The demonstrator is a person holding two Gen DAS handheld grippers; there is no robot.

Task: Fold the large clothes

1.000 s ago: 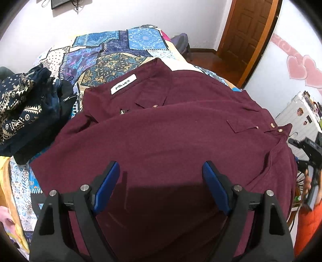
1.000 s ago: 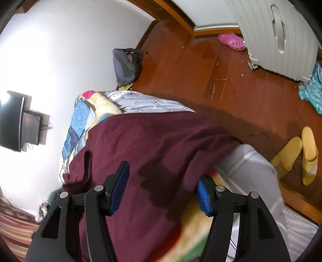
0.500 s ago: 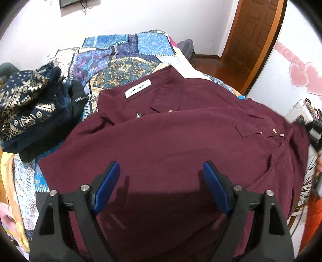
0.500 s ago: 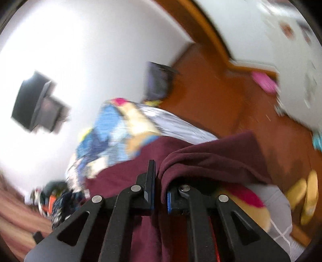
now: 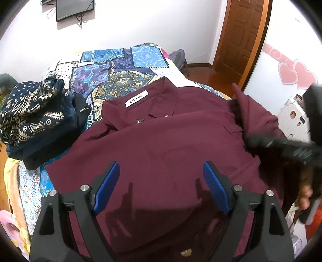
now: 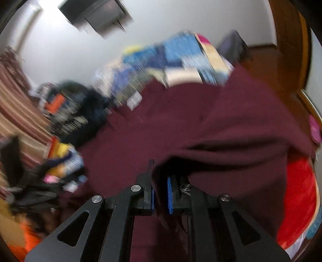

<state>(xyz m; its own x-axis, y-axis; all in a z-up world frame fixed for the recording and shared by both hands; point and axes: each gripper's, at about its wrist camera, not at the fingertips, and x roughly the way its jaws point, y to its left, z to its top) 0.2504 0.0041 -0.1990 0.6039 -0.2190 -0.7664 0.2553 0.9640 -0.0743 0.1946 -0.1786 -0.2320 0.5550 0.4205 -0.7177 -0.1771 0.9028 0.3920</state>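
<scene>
The maroon shirt (image 5: 171, 145) lies spread across the near half of the bed (image 5: 124, 66), collar and white label at the far side, its right edge raised off the covers. The right gripper (image 6: 160, 193) has its fingers clamped on a fold of that edge, cloth bunched between the blue pads; the view from it is smeared, so the exact seam caught cannot be told. The left gripper (image 5: 161, 187) hovers low over the shirt's near middle with fingers wide apart, holding nothing. The step in hand looks like carrying the right side over toward the centre. To do it well, the lifted edge should travel in a flat arc and land parallel to the button line, while the left gripper could press or pin the body so the whole garment does not slide on the slick patchwork quilt (image 5: 112, 80). A loose grip risks dropping a wrinkled flap. On the bed's left sits a heap of dark patterned clothes (image 5: 34, 112). Beyond are a white wall, a mounted screen (image 5: 74, 8) and a brown wooden door (image 5: 243, 34) at far right.
</scene>
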